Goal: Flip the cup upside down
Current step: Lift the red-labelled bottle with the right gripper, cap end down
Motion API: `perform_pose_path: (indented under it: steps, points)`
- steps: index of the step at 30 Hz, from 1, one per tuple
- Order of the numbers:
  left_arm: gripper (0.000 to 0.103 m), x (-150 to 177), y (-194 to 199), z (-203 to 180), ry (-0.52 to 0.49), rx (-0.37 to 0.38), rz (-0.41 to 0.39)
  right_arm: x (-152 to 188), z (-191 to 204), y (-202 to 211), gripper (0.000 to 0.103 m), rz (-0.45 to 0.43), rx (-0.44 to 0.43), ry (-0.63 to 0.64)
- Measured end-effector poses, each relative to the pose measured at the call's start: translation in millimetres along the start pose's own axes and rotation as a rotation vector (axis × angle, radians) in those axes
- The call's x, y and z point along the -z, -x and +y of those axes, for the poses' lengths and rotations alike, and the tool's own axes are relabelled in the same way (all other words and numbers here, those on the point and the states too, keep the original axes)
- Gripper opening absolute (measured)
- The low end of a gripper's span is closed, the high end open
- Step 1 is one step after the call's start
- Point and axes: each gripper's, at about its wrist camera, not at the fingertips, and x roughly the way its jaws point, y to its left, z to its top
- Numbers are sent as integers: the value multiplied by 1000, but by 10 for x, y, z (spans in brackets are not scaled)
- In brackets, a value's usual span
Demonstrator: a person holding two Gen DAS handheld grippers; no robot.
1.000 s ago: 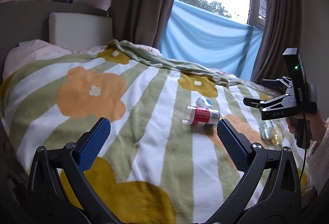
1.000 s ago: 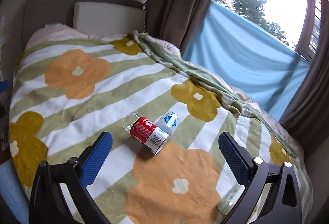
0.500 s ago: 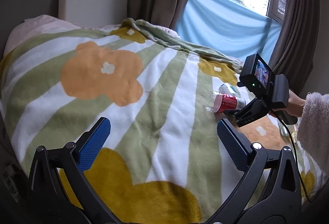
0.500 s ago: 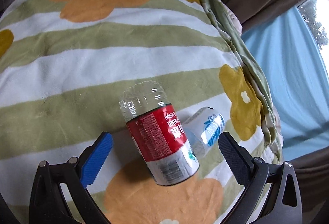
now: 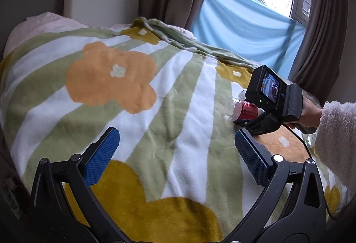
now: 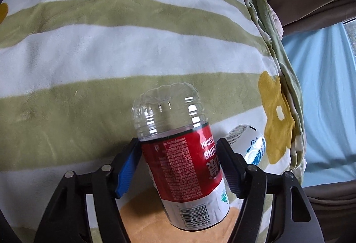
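Left wrist view: left gripper (image 5: 176, 150) above blanket (image 5: 138, 113), jaws spread wide, nothing between blue pads (image 5: 101, 156). Cup (image 5: 243, 110), clear plastic with red label, lies on side on blanket, to right. Right gripper (image 5: 239, 121) at cup, held by hand (image 5: 308, 113).

Right wrist view: right gripper (image 6: 178, 164) jaws narrowed around cup (image 6: 180, 149); both pads at red label, contact appears made. Cup's closed clear end points away from gripper. White-blue container (image 6: 249, 145) lies just right of cup on blanket (image 6: 89, 47).

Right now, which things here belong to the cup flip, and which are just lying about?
In the job:
red-labelled clear cup, lying on its side
right gripper, closed around it

Lying about:
blue-and-white container
flowered blanket
left gripper, open, idle
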Motion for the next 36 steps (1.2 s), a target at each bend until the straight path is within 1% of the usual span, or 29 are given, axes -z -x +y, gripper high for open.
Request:
perform_pose_path:
  steps: [6,9,11,13,16,21,25,29,33,36]
  points:
    - [103,-19,94,-41,-1,20,-12,-25,-17,262,64,-8,0,-44]
    - [103,-40,174,-86,-4,36,-22,4,9,506,64,-11,7,-57]
    - [103,-53,240,-126,-5,53,-29,60,20,690,64,-6,-5,-76]
    - [103,-58,320,-180,-8,74,-36,147,39,897,64,-2,-22,-110]
    - [103,-40,444,-260,-19,103,-50,314,116,1170,64,31,-49,-151]
    - [103,0,589,-376,-35,154,-53,750,336,1478,64,104,-77,-214]
    - [103,17,652,-472,-45,192,-49,1132,503,1568,64,155,-124,-316]
    - [103,66,728,-573,-58,220,-49,1444,596,1534,64,175,-184,-471]
    - [103,113,783,-662,-88,228,-40,1612,626,1389,64,196,-226,-612]
    - [103,140,835,-688,-101,229,-41,1680,623,1242,64,222,-235,-665]
